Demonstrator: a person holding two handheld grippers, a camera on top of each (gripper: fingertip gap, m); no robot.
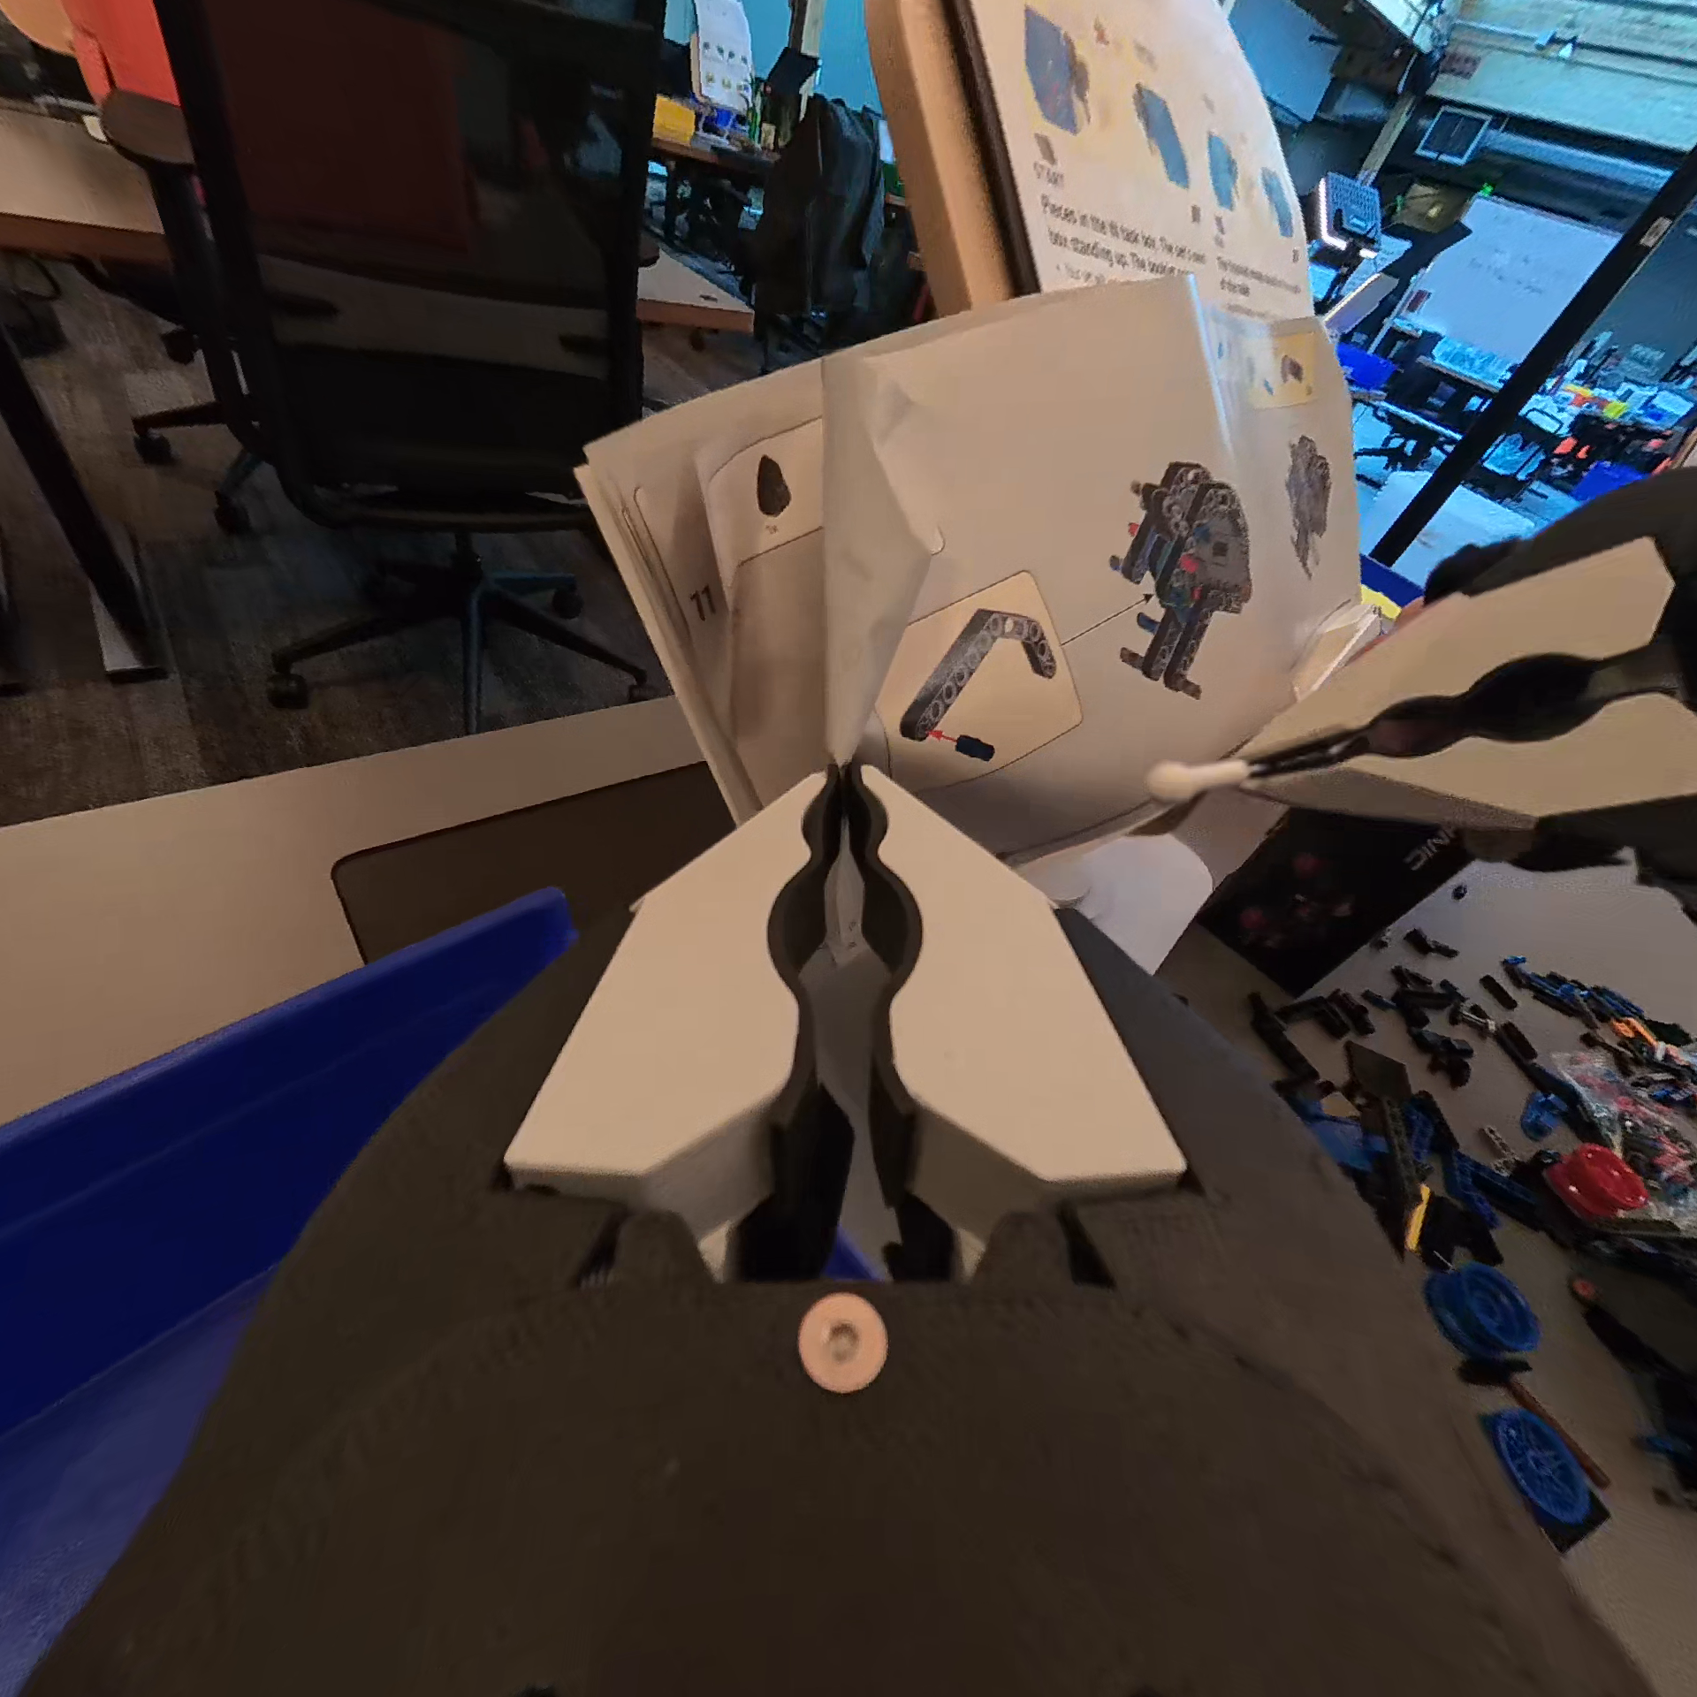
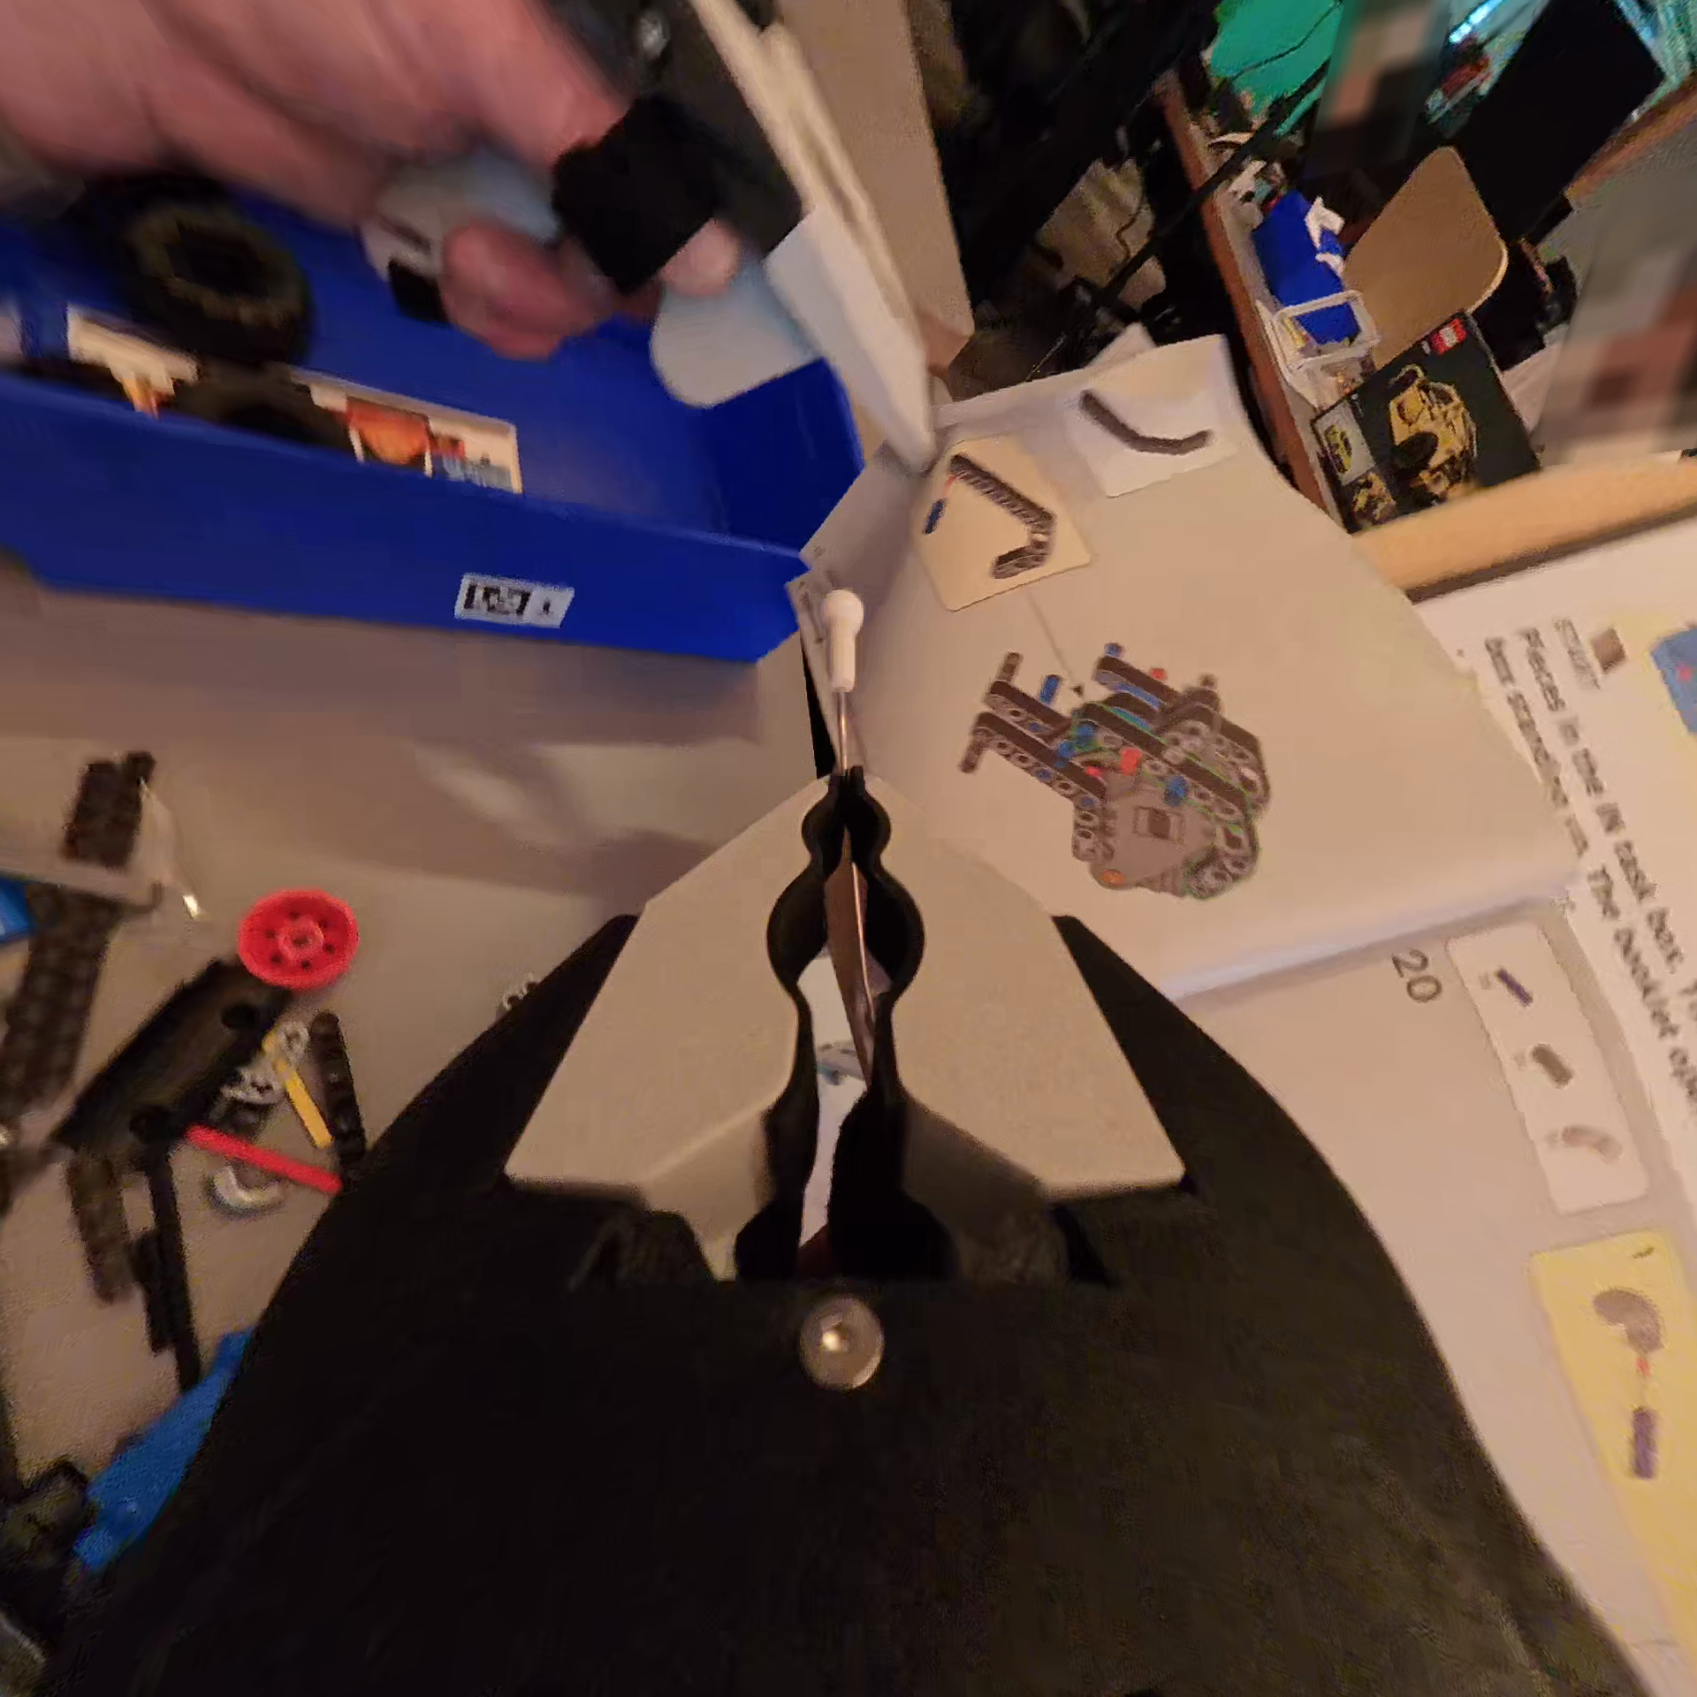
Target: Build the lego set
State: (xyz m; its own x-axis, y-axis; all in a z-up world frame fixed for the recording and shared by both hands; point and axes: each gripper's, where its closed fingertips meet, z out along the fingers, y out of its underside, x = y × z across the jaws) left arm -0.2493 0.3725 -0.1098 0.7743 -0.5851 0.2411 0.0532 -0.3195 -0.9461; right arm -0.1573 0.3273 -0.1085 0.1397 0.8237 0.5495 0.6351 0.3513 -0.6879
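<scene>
My left gripper [image 1: 843, 769] is shut on the lower edge of a white page of the instruction booklet [image 1: 1056, 514] and holds that page lifted. The open page shows drawings of a grey and black model. My right gripper [image 2: 845, 781] is shut on a thin metal tool with a white tip [image 2: 840, 634], which points at the booklet [image 2: 1286, 643]. In the left wrist view the right gripper [image 1: 1258, 769] comes in from the right, and the white tip [image 1: 1194, 781] lies near the booklet's lower edge. In the right wrist view the left gripper [image 2: 904, 441] pinches the page's corner.
A blue bin [image 2: 367, 533] stands left of the booklet and also shows in the left wrist view [image 1: 184, 1148]. Loose Lego parts [image 1: 1469, 1056] and a red wheel [image 2: 297, 938] lie on the table. A black box [image 1: 1331, 891] and a printed sheet [image 2: 1607, 826] are beside the booklet. There is about 11 centimeters between the tips of the two grippers. It is some 20 centimeters from my right tips to the red wheel [image 2: 297, 938].
</scene>
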